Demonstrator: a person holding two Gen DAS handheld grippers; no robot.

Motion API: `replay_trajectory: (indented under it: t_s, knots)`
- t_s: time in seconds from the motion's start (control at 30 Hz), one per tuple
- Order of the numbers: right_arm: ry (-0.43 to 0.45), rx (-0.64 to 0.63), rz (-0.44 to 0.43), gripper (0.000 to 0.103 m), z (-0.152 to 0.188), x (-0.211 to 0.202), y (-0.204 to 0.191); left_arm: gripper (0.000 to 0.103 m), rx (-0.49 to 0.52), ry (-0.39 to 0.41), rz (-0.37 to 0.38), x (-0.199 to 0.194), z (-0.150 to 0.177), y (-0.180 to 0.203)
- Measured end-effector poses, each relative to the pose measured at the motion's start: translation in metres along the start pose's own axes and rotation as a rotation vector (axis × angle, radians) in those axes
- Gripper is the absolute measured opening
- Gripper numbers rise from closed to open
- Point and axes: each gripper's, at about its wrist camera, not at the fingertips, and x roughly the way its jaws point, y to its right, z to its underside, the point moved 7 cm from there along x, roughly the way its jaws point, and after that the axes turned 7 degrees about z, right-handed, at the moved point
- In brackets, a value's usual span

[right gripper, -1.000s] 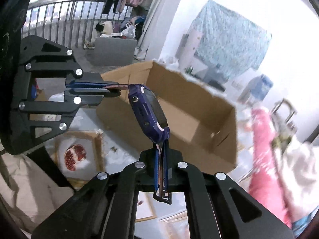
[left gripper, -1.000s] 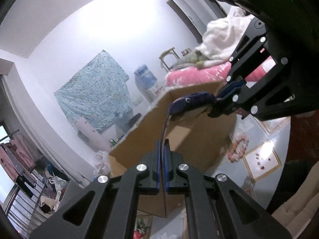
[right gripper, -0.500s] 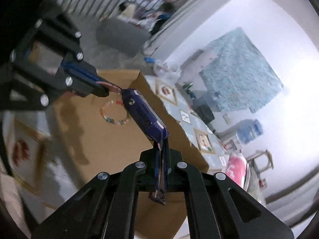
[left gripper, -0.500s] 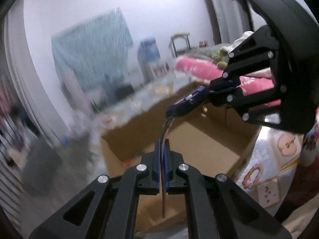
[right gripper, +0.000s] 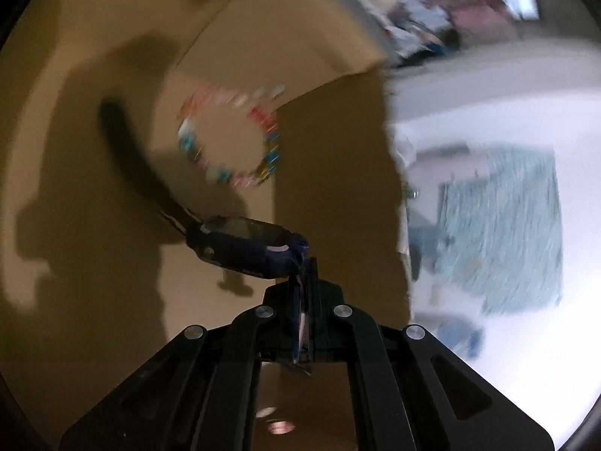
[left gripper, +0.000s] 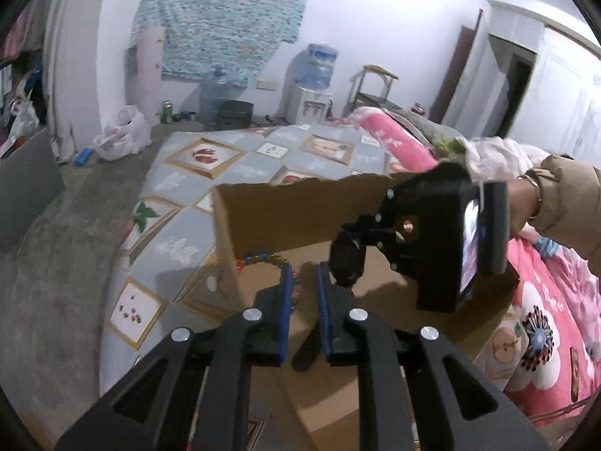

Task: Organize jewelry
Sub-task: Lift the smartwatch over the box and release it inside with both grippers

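Covering table, fruit-print cloth, cardboard box, concrete floor

a water dispenser stands against the far wall beside a hanging teal cloth; a white plastic bag lies on the concrete floor, a pink floral blanket at right.

Black hand-held gripper with blue pads, silver screws; tan sleeve, thin wrist bangle.

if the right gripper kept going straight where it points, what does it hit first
Probably the cardboard box floor. The right gripper, shut on the watch strap, points down into the box, and the watch would touch first. The bead bracelet lies further on. Blur makes depth unclear.
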Motion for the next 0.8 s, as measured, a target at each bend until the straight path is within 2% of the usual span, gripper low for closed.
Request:
replay_trajectory:
  t_s: [0.13,0.2,0.3,0.5,0.7,0.8]
  knots:
    - [0.002,-0.250,0.071,0.003,0.018,0.006,-0.023,0.017,-0.015,0.030,-0.010,-0.010,0.003,-0.006]
    - [0.006,-0.343,0.112,0.022,0.027,0.007,-0.029,0.019,-0.006,0.053,-0.025,-0.015,0.003,-0.006]
    - [-0.016,-0.429,0.152,0.028,0.040,0.006,-0.034,0.024,-0.007,0.072,-0.031,-0.017,0.005,-0.010]
    - [-0.069,-0.338,0.139,0.028,0.052,-0.021,-0.014,0.031,-0.030,0.100,-0.031,-0.022,0.008,-0.014]
    - [-0.176,-0.245,0.169,0.028,0.072,-0.049,0.017,0.036,-0.047,0.130,-0.033,-0.032,0.014,-0.015]
    - [-0.226,-0.072,0.174,0.028,0.079,-0.073,0.038,0.040,-0.043,0.141,-0.041,-0.039,0.019,-0.014]
